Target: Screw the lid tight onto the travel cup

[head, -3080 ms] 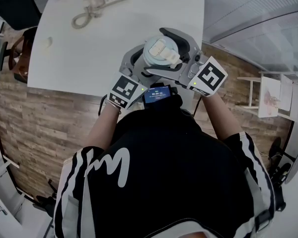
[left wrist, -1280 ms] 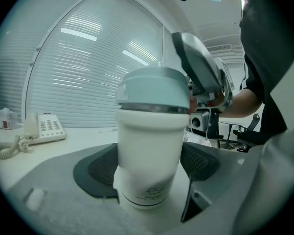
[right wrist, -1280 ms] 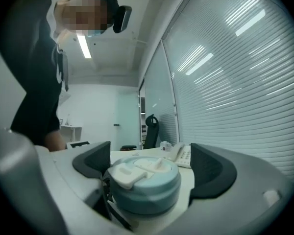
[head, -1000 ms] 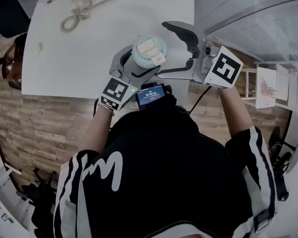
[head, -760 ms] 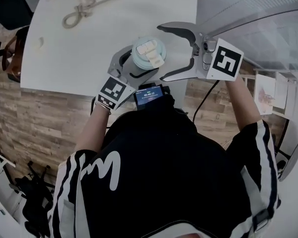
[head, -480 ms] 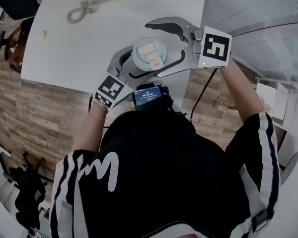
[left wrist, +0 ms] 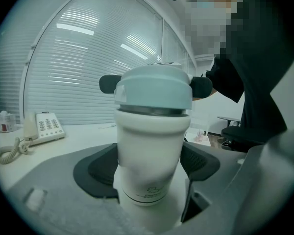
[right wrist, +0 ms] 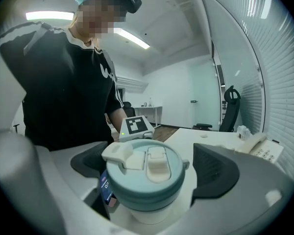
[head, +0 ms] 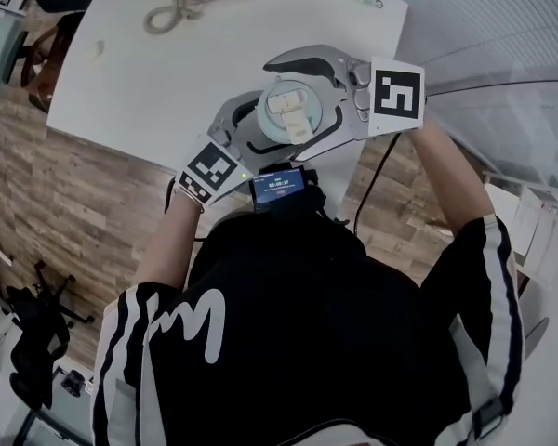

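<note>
Above white table (head: 167, 72), cup (left wrist: 152, 141) in left tongs (left wrist: 148, 166).

From the head, looks steeply down past the person's dark shirt onto the near edge of the table (head: 167, 72), from some way off. From the left gripper (left wrist: 148, 165), looks about level along its jaws, very close to the side of the travel cup (left wrist: 149, 141), and faces the window blinds. From the right gripper (right wrist: 154, 165), looks along its jaws and slightly down on the lid (right wrist: 147, 185), close up, and faces back toward the person and the room behind. Shared by all three views: cup, lid and the telephone (left wrist: 44, 127) on the table.
</note>
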Motion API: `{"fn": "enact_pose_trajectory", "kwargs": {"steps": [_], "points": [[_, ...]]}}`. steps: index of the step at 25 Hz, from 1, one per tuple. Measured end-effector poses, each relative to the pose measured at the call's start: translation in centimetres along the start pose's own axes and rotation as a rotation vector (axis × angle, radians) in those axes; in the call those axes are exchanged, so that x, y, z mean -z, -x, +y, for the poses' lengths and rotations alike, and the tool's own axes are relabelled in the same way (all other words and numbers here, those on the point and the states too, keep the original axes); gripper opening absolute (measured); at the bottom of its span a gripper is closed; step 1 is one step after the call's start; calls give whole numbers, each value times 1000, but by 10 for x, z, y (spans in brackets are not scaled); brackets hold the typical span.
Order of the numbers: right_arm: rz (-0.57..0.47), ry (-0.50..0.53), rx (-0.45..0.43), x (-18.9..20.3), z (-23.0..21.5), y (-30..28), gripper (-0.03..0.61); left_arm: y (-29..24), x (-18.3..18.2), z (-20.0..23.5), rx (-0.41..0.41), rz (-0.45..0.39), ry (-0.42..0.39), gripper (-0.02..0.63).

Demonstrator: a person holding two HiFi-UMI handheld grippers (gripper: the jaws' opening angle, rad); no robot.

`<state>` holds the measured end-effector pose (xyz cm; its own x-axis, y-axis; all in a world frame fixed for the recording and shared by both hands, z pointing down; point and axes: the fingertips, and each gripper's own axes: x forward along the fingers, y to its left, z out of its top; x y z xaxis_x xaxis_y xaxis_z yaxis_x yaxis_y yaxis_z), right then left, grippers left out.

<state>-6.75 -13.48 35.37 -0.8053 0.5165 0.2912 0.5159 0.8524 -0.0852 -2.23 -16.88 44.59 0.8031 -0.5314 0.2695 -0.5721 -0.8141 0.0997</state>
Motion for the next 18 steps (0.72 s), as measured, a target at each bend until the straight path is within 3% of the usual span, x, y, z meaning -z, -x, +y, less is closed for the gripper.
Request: {"fn": "enact_pose_trajectory", "kwargs": {"steps": [7,18], "points": [[-33,18,-42,0,2,-2,525,0,1,0,-10,16,-2,403],[-137,14,65,-6,5,4,525,-1,-1,-2,-76,24,-22,403]]}}
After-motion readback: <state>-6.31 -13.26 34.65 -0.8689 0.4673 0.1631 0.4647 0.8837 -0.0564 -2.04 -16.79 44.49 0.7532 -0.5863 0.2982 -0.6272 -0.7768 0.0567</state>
